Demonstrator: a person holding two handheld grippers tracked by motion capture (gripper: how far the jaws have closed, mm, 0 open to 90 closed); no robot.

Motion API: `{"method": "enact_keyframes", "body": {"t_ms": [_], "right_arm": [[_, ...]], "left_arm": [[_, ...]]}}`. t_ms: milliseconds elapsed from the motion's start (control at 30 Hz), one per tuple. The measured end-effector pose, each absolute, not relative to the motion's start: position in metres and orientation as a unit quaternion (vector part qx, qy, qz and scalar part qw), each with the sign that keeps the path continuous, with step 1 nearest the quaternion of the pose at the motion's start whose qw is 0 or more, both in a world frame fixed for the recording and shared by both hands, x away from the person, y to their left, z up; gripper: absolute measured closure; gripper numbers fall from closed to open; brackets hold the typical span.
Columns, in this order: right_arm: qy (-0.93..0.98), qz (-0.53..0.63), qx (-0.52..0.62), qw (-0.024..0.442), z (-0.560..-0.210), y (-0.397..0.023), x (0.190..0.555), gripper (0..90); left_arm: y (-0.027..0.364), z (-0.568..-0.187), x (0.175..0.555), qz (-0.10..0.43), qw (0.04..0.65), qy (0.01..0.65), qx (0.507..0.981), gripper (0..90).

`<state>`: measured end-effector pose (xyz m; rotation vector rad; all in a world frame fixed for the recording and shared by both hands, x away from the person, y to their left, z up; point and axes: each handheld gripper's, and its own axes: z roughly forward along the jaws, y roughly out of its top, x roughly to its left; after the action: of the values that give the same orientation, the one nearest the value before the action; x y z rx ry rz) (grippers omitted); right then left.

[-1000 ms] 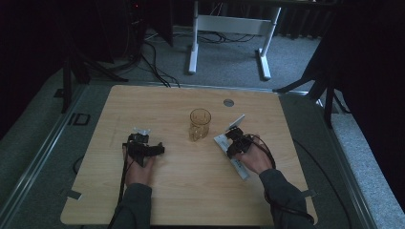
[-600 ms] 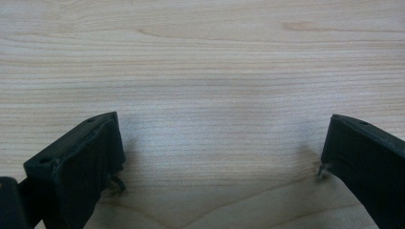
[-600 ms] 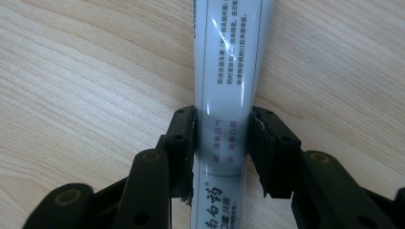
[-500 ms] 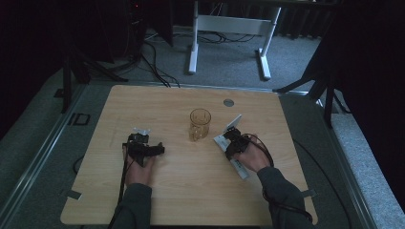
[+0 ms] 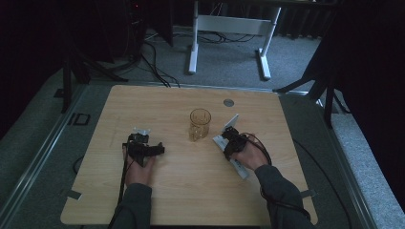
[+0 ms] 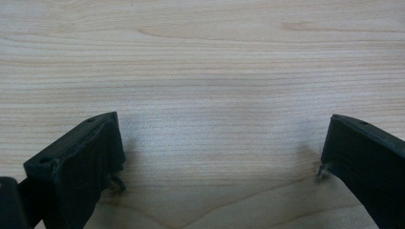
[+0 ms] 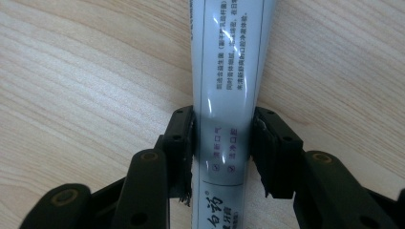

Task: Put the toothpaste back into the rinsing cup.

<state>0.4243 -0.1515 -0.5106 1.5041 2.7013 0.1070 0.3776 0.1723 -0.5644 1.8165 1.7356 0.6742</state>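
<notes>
Black screwed fingers [image 7: 179, 143], dark grey sleeves [image 5: 136, 205]

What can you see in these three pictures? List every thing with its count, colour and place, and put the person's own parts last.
Table: one, light wood, centre of the high view.
Glass cup: one, clear amber tint, upright near the table's middle.
Tube: one, white with printed text, lying on the table right of the cup, between the right gripper's fingers.
Round insert: one, grey, set in the table behind the cup.
Stand: one, white, on the floor beyond the table.
Cables: several, black, on the floor behind the table.
Left gripper: one, black, open, over bare wood at the table's left.
Right gripper: one, black, shut on the tube.
Hands: two, one on each gripper; dark grey sleeves.
</notes>
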Motion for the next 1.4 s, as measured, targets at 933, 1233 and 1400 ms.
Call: {"method": "enact_keyframes", "body": {"t_ms": [933, 1233, 1400], "right_arm": [[0.857, 0.123, 0.499, 0.039, -0.498, -0.171, 0.413, 71.8], [0.846, 0.158, 0.507, 0.041, -0.484, -0.180, 0.413, 72.7], [0.843, 0.176, 0.507, 0.047, -0.477, -0.182, 0.413, 72.8]], "left_arm": [[0.172, -0.564, 0.378, 0.250, 0.267, 0.643, 0.673, 0.0], [0.172, -0.564, 0.378, 0.250, 0.267, 0.643, 0.673, 0.0], [0.172, -0.564, 0.378, 0.250, 0.267, 0.643, 0.673, 0.0]]}}
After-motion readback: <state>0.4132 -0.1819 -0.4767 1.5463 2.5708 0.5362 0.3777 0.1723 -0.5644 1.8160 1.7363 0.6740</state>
